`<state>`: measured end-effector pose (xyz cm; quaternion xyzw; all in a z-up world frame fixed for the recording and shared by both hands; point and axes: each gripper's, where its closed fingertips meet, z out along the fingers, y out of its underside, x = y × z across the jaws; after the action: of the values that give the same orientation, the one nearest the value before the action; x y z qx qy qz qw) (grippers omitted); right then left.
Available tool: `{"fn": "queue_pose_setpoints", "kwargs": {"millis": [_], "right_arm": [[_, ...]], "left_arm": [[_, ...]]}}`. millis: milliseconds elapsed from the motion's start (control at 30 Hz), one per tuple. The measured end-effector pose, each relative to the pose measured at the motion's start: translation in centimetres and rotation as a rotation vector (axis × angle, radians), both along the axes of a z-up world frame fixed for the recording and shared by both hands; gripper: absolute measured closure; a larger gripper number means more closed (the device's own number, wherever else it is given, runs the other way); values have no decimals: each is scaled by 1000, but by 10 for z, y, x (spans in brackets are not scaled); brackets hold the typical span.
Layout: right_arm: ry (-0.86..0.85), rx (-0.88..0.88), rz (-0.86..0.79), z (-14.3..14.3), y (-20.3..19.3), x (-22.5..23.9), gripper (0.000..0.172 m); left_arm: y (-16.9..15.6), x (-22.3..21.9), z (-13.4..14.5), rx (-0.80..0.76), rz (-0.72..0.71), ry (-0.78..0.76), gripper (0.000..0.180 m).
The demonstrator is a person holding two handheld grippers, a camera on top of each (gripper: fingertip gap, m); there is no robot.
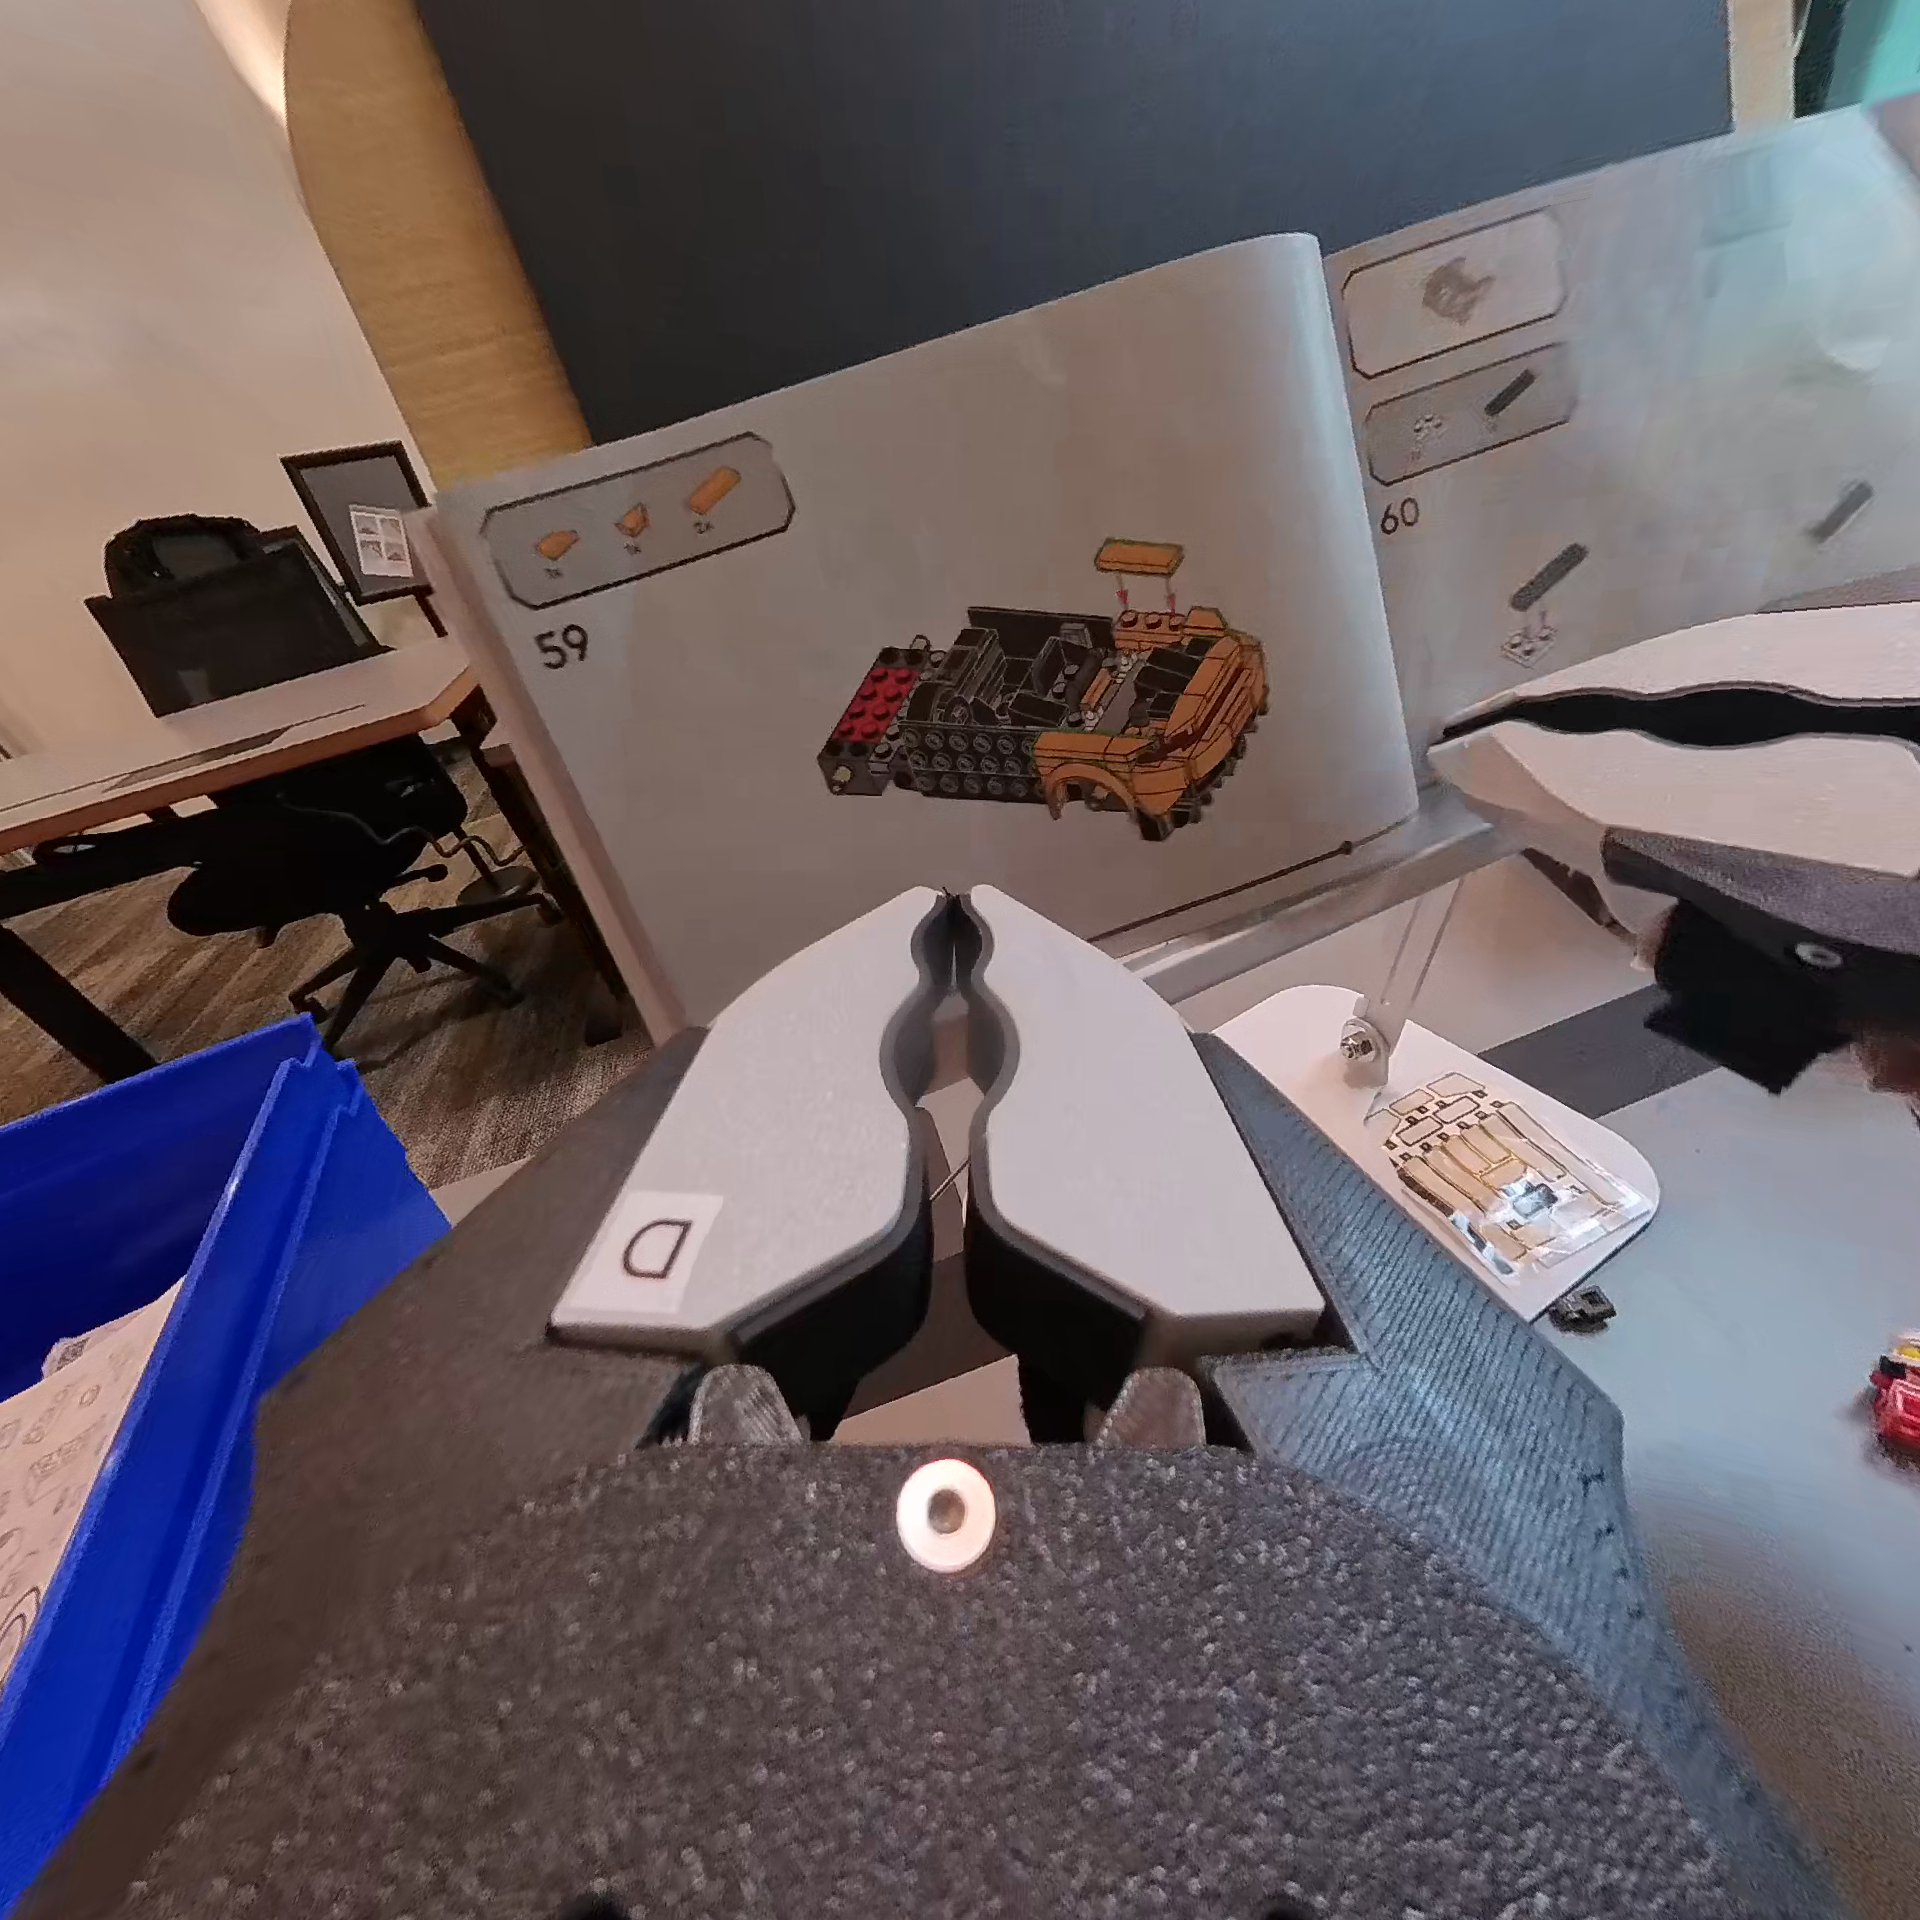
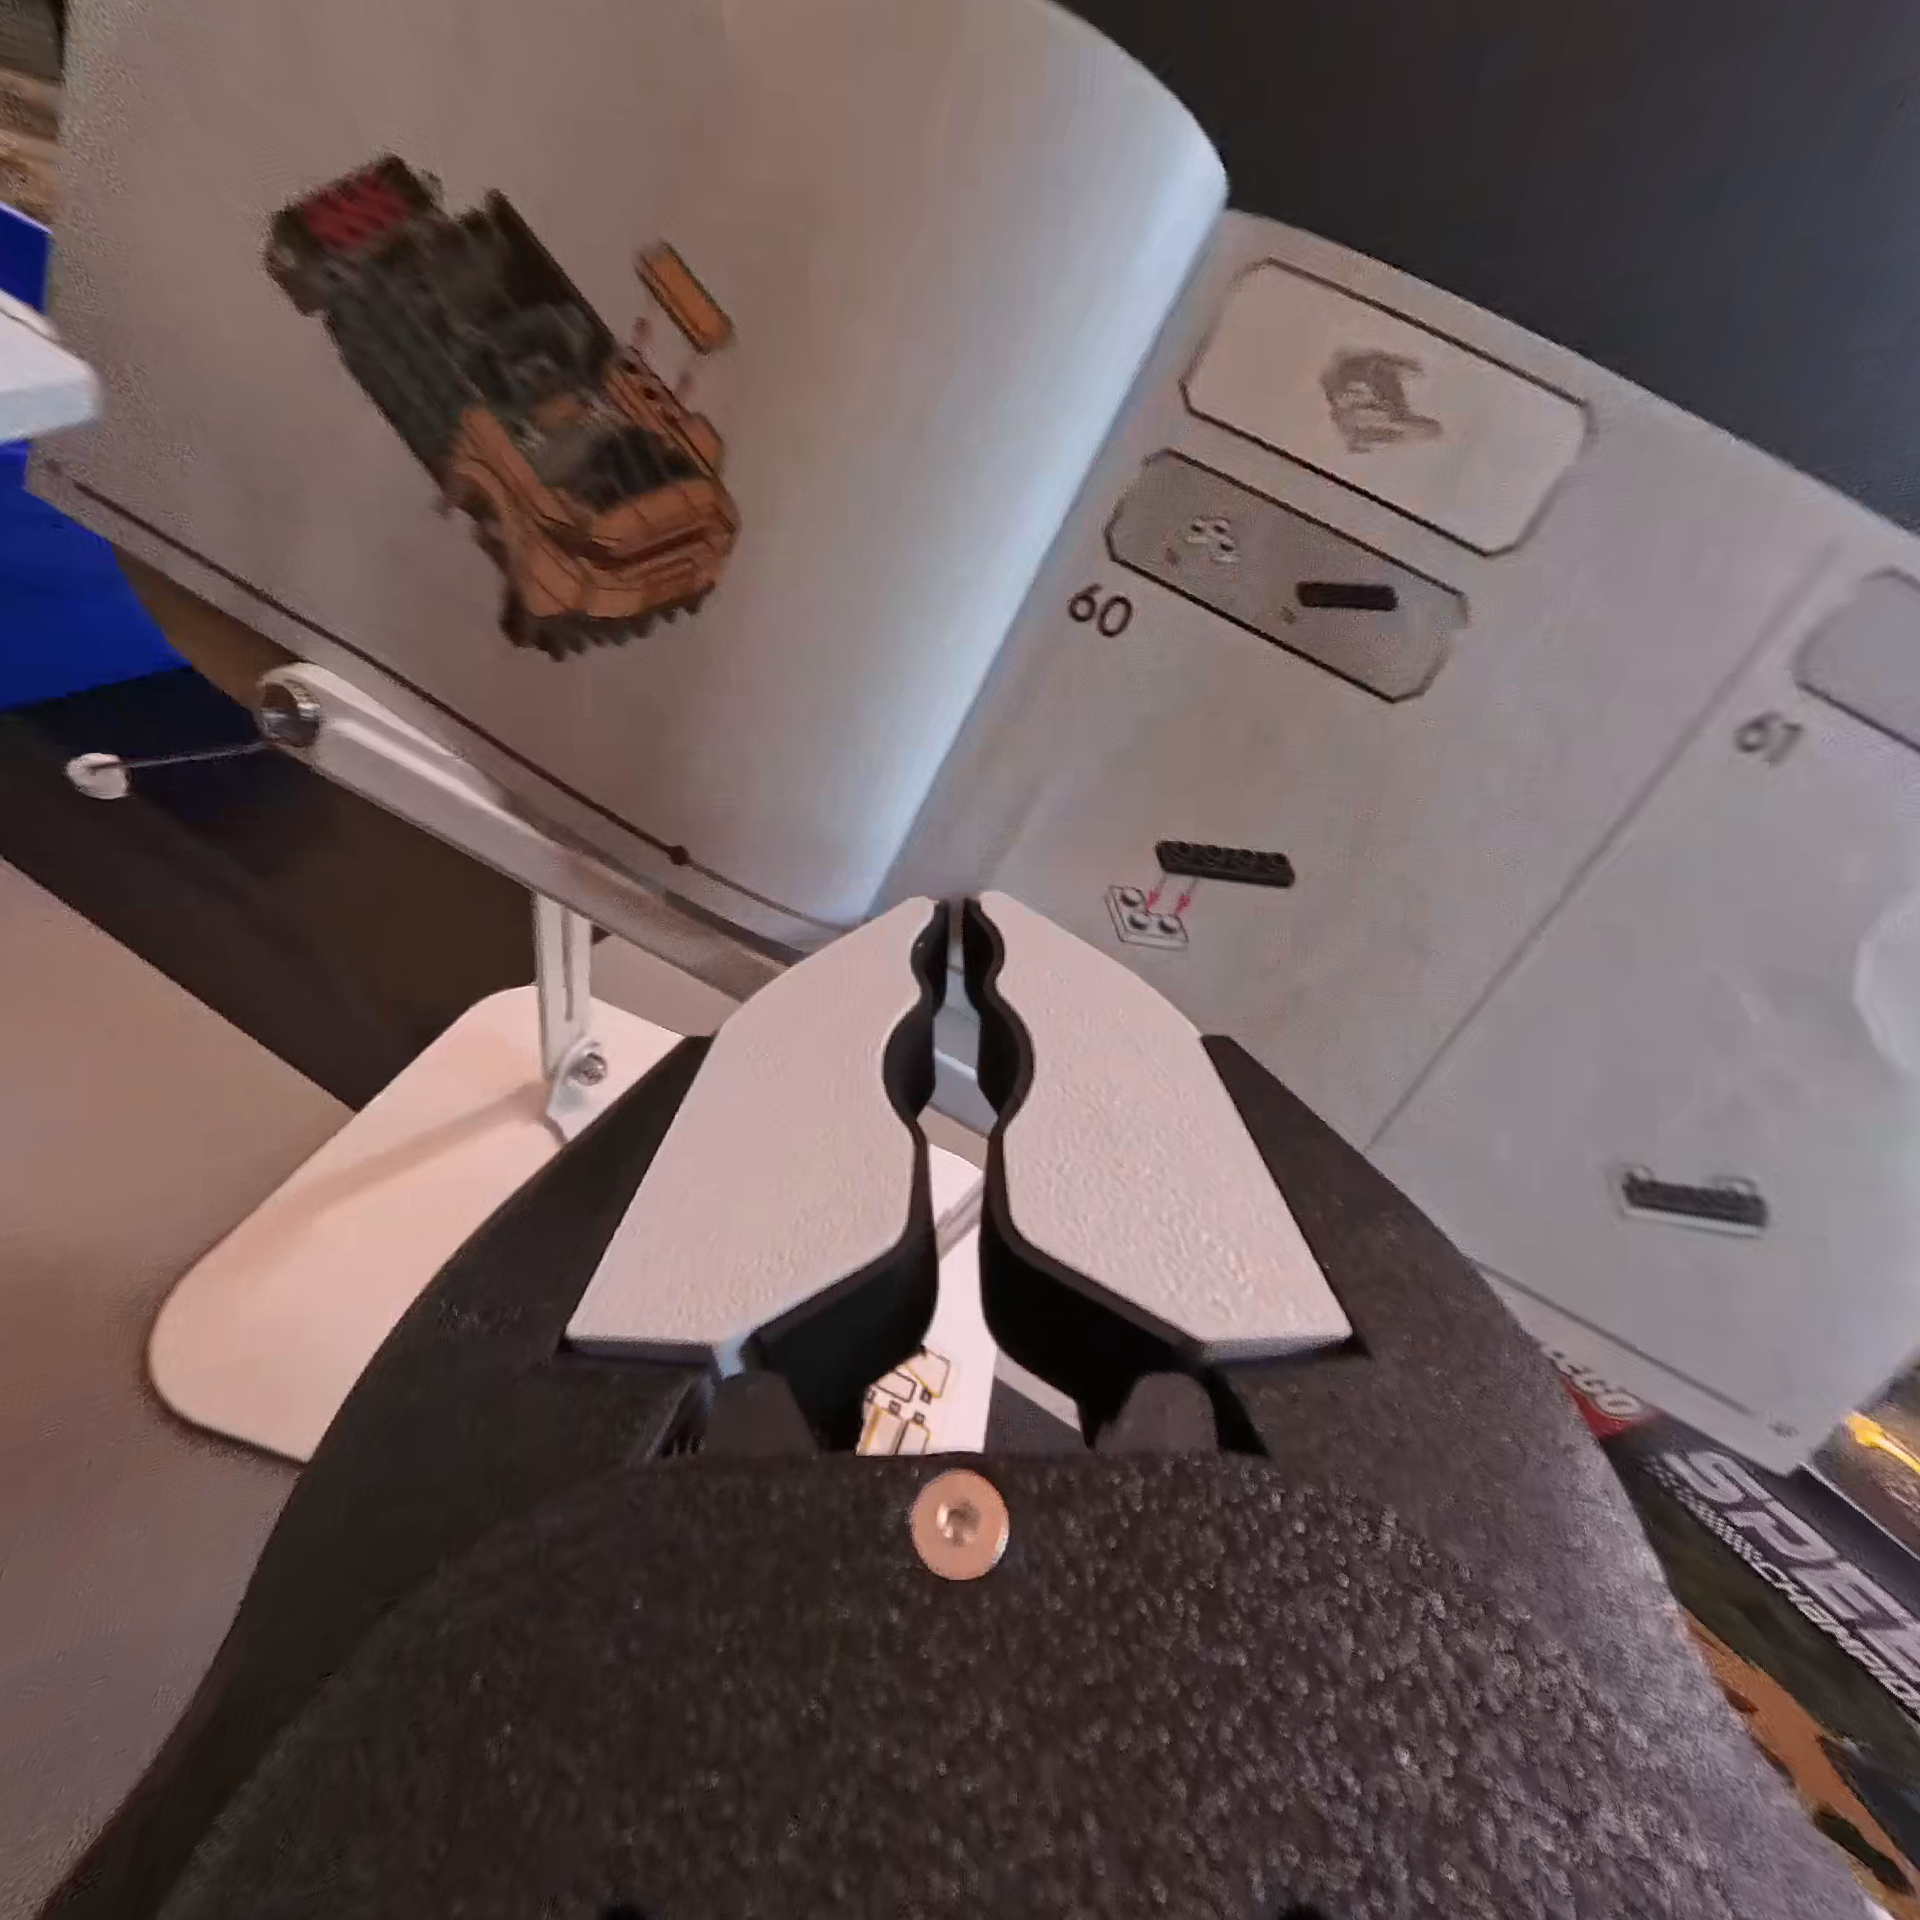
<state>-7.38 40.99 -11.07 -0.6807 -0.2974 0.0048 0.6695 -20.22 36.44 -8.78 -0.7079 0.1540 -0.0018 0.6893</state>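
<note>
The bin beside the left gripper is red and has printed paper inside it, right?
Not quite. The bin is blue, not red, as the left wrist view shows. It does sit beside the left gripper, and printed paper lies inside it.

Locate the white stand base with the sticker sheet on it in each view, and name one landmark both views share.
Left wrist view: the white stand base lies right of centre, just beyond the left gripper, with the sticker sheet on it.
Right wrist view: the base is lower left, partly hidden under the right gripper.
Shared landmark: the open instruction booklet propped on the stand.
</note>
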Motion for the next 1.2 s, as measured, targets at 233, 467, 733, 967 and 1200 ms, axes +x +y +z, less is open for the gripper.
{"fn": "queue_pose_setpoints", "kwargs": {"millis": [233, 467, 733, 967, 1200], "right_arm": [[156, -78, 4, 0, 7, 22, 171], [5, -11, 43, 0, 1, 7, 162], [-187, 63, 99, 10, -3, -15, 166], [-254, 84, 74, 10, 2, -20, 163], [-176, 24, 142, 11, 0, -19, 163]], "left_arm": [[2, 1, -7, -24, -12, 4, 180], [19, 2, -28, -85, -7, 50, 180], [29, -13, -9, -45, 58, 26, 180], [11, 50, 11, -10, -185, 48, 180], [45, 83, -18, -117, -171, 193, 180]]}}
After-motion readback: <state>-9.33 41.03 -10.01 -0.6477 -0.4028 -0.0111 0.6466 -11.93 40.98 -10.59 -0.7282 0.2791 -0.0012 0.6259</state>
